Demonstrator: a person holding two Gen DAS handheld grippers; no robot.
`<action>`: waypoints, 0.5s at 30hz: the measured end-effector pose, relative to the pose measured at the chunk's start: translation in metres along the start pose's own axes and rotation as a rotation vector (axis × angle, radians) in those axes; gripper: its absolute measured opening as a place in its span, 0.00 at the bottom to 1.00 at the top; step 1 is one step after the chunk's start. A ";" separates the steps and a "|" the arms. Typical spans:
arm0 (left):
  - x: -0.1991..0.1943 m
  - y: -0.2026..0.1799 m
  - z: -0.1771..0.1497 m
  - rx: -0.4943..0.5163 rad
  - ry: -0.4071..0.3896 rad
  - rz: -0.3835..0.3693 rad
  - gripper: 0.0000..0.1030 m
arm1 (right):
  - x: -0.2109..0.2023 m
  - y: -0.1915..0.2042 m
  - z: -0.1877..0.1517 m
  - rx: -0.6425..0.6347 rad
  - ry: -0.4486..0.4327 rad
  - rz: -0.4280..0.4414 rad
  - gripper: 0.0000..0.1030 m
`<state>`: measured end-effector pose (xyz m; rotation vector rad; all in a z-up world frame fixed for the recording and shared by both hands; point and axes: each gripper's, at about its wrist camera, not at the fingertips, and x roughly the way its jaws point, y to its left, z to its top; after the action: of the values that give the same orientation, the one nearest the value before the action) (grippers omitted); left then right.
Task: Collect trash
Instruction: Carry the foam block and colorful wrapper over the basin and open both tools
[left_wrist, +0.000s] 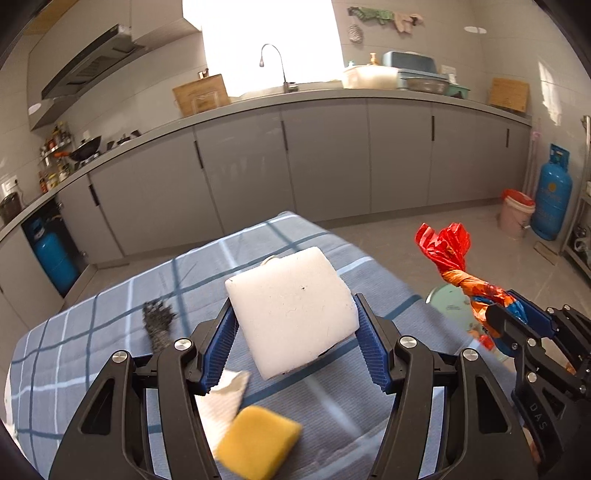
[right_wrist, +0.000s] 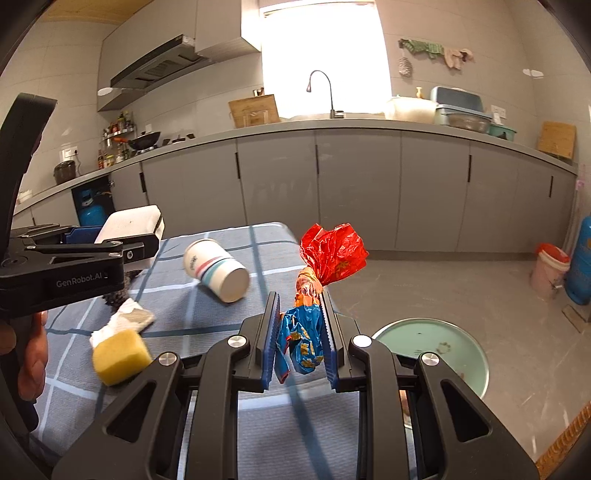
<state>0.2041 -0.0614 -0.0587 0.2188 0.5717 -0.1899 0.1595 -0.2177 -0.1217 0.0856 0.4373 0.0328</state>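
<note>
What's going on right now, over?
Left hand-held gripper clamps white foam block. Right hand-held gripper clamps crumpled wrapper. Paper cup, yellow sponge remain on table.

We see a white foam block at the centre of the left view, tilted and lifted off the checked cloth. In the right view's middle stands a twisted snack wrapper — red at its flared top, orange and blue below. At lower left a yellow sponge lies against a crumpled paper towel; a paper cup rests on its side — bottom toward us. A dark scrubber lies left of the block.
</note>
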 end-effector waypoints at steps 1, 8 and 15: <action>0.002 -0.005 0.002 0.004 -0.002 -0.010 0.60 | 0.000 -0.005 0.000 0.004 -0.002 -0.009 0.22; 0.018 -0.051 0.014 0.053 -0.007 -0.082 0.60 | -0.004 -0.052 0.000 0.054 -0.006 -0.084 0.22; 0.033 -0.088 0.025 0.095 -0.010 -0.126 0.60 | -0.005 -0.085 -0.003 0.088 -0.007 -0.134 0.22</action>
<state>0.2234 -0.1559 -0.0705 0.2743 0.5678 -0.3406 0.1545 -0.3026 -0.1298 0.1424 0.4368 -0.1187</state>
